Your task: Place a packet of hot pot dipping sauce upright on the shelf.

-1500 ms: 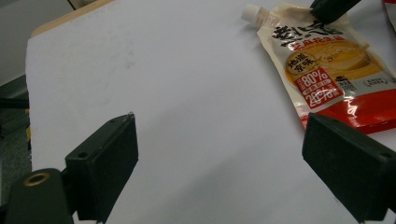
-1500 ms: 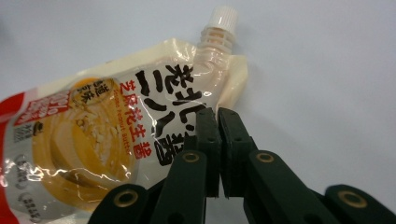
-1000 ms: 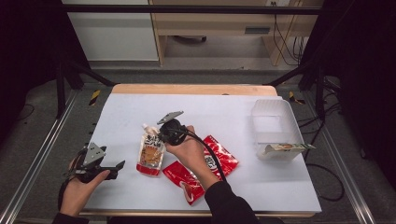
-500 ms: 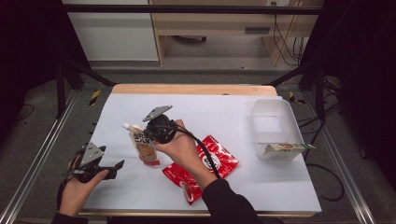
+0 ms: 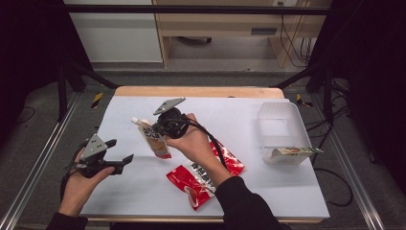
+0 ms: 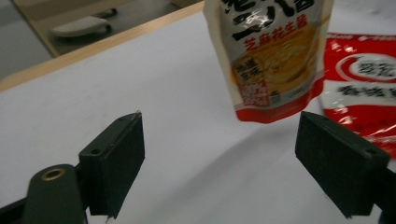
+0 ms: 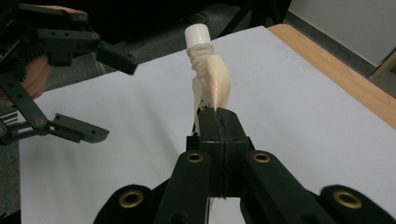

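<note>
— So, the pouch (image 5: 154,138)?
— Clamped in the right gripper (image 5: 160,128), lifted off the table (image 5: 268,191).
— Left gripper (image 5: 123,162)?
— Jaws wide, just been closing a little — nothing between them, pouch well ahead.

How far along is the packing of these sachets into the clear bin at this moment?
Done: one packet lies at the clear bin's near end. In hand: the right gripper is clamped on the spouted pouch, which hangs clear of the table; the left gripper is open and holds nothing. Left: this pouch and two red sachets on the table.
</note>
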Demonstrator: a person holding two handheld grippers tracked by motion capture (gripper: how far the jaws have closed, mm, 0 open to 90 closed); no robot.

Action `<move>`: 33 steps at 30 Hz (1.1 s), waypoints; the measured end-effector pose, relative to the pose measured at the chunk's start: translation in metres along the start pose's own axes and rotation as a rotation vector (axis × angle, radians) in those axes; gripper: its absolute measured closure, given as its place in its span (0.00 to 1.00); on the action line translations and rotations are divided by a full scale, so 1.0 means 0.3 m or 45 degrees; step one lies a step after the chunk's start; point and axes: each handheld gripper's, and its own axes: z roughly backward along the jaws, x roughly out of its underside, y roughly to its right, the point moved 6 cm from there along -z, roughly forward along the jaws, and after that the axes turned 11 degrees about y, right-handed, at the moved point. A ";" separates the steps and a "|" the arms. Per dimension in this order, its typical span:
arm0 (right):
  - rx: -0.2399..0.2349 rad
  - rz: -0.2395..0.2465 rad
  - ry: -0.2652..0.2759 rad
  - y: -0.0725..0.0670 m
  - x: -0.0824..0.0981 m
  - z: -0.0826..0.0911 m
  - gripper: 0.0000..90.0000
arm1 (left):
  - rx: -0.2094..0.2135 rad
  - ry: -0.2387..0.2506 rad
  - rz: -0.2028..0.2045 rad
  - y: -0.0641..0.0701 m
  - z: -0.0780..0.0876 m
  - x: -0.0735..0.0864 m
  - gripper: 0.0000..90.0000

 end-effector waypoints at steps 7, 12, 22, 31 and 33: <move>-0.021 0.031 -0.021 0.015 0.015 0.082 1.00 | 0.108 -0.022 -0.035 0.024 -0.079 -0.110 0.21; -0.038 0.034 -0.030 0.029 0.038 0.136 1.00 | 0.217 -0.009 -0.051 0.049 -0.119 -0.160 0.22; -0.061 0.038 -0.027 0.039 0.064 0.220 1.00 | 0.320 -0.035 -0.072 0.097 -0.172 -0.254 0.30; -0.093 0.036 -0.009 0.029 0.060 0.246 1.00 | 0.403 -0.027 -0.080 0.146 -0.212 -0.298 0.35; -0.102 0.041 -0.010 0.026 0.061 0.244 1.00 | 0.408 -0.028 -0.094 0.149 -0.216 -0.301 0.37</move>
